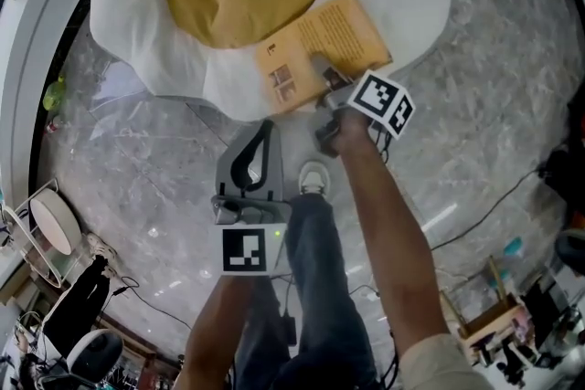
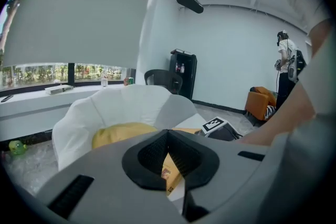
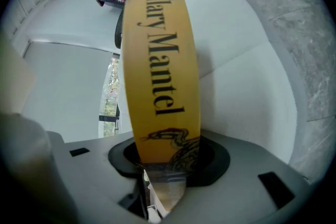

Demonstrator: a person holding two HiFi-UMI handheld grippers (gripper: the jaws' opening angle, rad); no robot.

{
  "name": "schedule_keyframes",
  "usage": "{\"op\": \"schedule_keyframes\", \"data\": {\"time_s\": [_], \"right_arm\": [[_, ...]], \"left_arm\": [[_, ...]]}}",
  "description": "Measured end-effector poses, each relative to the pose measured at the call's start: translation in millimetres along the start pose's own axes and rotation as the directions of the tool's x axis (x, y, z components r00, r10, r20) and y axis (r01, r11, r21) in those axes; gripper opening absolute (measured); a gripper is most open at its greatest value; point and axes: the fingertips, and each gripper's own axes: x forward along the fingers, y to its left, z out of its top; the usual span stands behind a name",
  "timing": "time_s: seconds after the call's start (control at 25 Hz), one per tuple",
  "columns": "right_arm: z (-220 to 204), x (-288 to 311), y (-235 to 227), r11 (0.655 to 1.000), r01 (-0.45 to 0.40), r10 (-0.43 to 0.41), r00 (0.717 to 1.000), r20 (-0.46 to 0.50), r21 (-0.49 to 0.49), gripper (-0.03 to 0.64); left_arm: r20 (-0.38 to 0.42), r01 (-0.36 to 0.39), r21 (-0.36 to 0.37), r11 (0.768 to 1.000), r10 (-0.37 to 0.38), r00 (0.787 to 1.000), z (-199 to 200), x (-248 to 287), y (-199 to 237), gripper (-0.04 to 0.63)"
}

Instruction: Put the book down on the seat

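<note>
Book (image 1: pixel 320 50) sits pinched in the right gripper (image 1: pixel 324 73) over the white seat (image 1: pixel 407 5) — lower it flat, then let go; the left gripper (image 1: pixel 265 131) is closed, empty.

Grey marble floor (image 1: pixel 484 59) underfoot, and a small green toy (image 2: pixel 17 147) by the wall. Across the room: black cabinet (image 2: pixel 184 73), orange armchair (image 2: pixel 261 102), a person (image 2: pixel 287 65) standing alongside.
</note>
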Motion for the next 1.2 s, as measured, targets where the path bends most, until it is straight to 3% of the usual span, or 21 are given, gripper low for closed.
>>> {"op": "schedule_keyframes", "data": {"time_s": [0.28, 0.44, 0.64, 0.84, 1.2], "right_arm": [[7.0, -12.5, -3.4, 0.998, 0.05, -0.046, 0.994, 0.103, -0.035, 0.157], [9.9, -22.0, -6.8, 0.998, 0.059, -0.055, 0.987, 0.154, -0.02, 0.227], [11.5, -28.6, -6.3, 0.991, 0.112, -0.096, 0.977, 0.19, -0.072, 0.288], [12.4, -44.2, -14.6, 0.986, 0.157, -0.142, 0.962, 0.233, -0.049, 0.295], [13.0, -74.2, -20.3, 0.988, 0.153, -0.143, 0.952, 0.271, -0.017, 0.298]], "left_arm": [[-0.022, -0.027, -0.024, 0.999, 0.026, 0.999, -10.4, -4.7, 10.4, 0.008], [-0.026, -0.029, -0.034, 0.999, 0.028, 0.999, -15.4, -6.9, 13.8, 0.008], [-0.025, -0.032, -0.054, 0.998, 0.031, 0.999, -16.8, -4.5, 15.9, 0.008], [-0.029, -0.022, -0.049, 0.999, 0.021, 0.999, -16.4, -3.4, 12.9, 0.008], [-0.009, -0.023, -0.056, 0.998, 0.022, 1.0, -1.4, -6.2, 12.4, 0.008]]}}
